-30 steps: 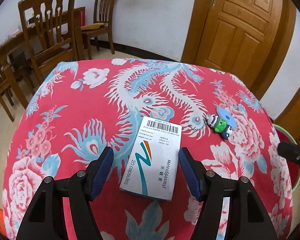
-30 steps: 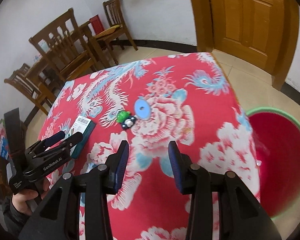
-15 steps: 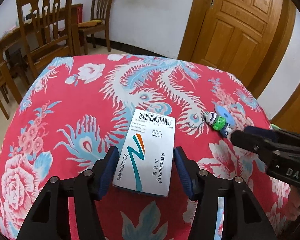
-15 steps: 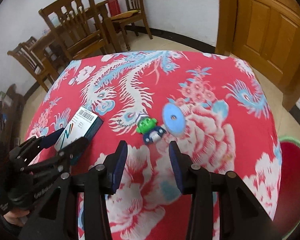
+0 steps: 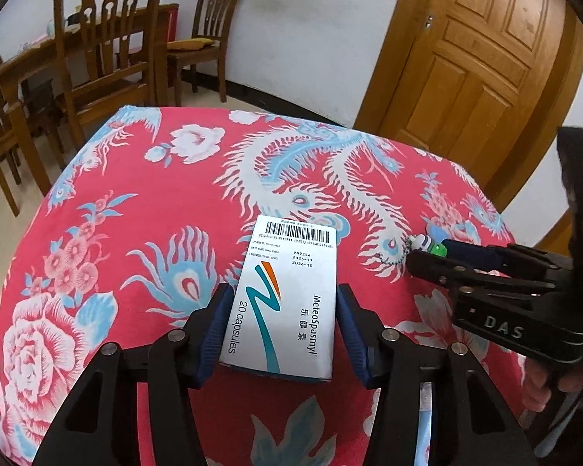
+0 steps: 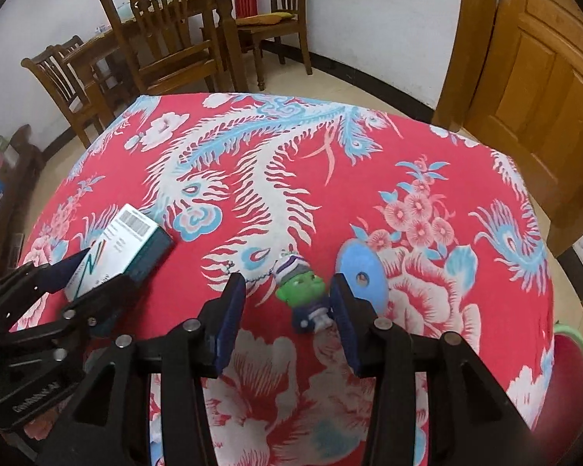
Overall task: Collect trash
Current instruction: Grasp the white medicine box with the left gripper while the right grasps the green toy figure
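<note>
A white and teal medicine box [image 5: 287, 295] lies flat on the red flowered tablecloth [image 5: 136, 202]. My left gripper [image 5: 283, 299] straddles the box, jaws closing, blue pads close beside its long sides. The right wrist view shows the box [image 6: 130, 239] and the left gripper [image 6: 101, 272] at far left. A small green toy figure [image 6: 303, 299] on a bead chain lies between the open fingers of my right gripper [image 6: 287, 322], nearer the right pad. In the left wrist view the right gripper [image 5: 431, 254] reaches in from the right and hides most of the toy [image 5: 427, 242].
A flat blue disc [image 6: 359, 272] lies just right of the toy. A red basin with a green rim [image 6: 571, 369] sits on the floor beyond the table's right edge. Wooden chairs [image 6: 163, 35] and a table stand behind; a wooden door [image 5: 482, 50] is at the back right.
The left jaws have narrowed around the medicine box. The right gripper has swung left across the table and lowered; the green toy now sits between its fingers, and it shows in the left wrist view.
</note>
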### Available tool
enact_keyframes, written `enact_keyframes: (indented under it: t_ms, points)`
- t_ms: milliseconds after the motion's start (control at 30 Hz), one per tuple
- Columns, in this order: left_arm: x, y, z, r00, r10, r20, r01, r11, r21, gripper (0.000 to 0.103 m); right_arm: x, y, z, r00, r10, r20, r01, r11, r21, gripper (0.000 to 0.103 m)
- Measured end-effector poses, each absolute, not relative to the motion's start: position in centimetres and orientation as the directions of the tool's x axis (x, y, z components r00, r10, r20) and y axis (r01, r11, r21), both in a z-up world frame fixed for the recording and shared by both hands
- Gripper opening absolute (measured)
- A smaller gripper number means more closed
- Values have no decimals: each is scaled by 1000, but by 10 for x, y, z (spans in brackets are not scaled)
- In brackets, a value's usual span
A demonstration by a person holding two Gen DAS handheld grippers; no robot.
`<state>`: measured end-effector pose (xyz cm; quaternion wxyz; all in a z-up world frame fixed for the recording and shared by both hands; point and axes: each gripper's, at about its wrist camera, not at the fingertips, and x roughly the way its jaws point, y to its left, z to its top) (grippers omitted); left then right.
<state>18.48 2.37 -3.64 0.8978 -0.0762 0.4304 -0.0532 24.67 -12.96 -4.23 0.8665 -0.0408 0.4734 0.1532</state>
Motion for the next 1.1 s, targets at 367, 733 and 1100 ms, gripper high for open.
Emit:
enact_keyframes:
  t_ms: [367,733,1100]
  points:
    - [176,25,-28,638,-163,-753,22,981,-193,55,250,-134,-46,504,232,-832,-286,954,92,29]
    - [159,17,-7,663,-174,-728,37,979,-200,55,209,-156,-10,551,313,-773,-273,944,188,29]
    - [138,-12,17,680,-211,-702,93,975,-203,55,161,-197,27,616,323,-718,-230,946,228,29]
